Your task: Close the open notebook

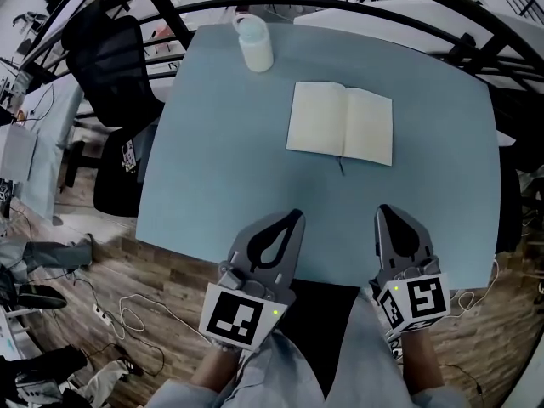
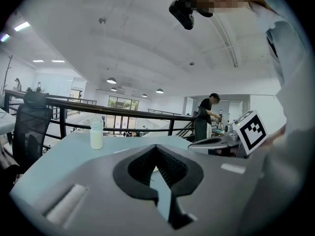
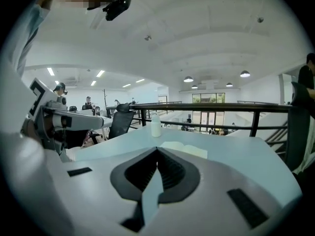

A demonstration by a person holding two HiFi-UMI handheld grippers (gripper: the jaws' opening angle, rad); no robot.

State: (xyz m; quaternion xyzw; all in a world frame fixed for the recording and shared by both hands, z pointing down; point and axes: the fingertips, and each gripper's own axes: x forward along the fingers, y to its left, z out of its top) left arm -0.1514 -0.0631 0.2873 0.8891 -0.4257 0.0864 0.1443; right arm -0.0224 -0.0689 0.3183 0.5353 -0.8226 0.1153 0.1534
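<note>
The notebook (image 1: 340, 124) lies open and flat on the light blue table (image 1: 212, 168), its pale pages up and a thin ribbon hanging off its near edge. In the right gripper view the notebook (image 3: 189, 150) shows low, just beyond the jaws. Both grippers hover over the table's near edge, well short of the notebook. My left gripper (image 1: 296, 215) is shut with nothing in it, its tips meeting (image 2: 156, 147). My right gripper (image 1: 384, 210) is also shut and empty, with its tips together (image 3: 157, 149).
A white bottle (image 1: 254, 42) stands at the table's far side, left of the notebook. A black office chair (image 1: 115, 66) sits off the table's left edge. A dark railing (image 1: 340, 7) curves behind the table. Cables lie on the wooden floor (image 1: 127, 313). A person (image 2: 206, 117) stands far off.
</note>
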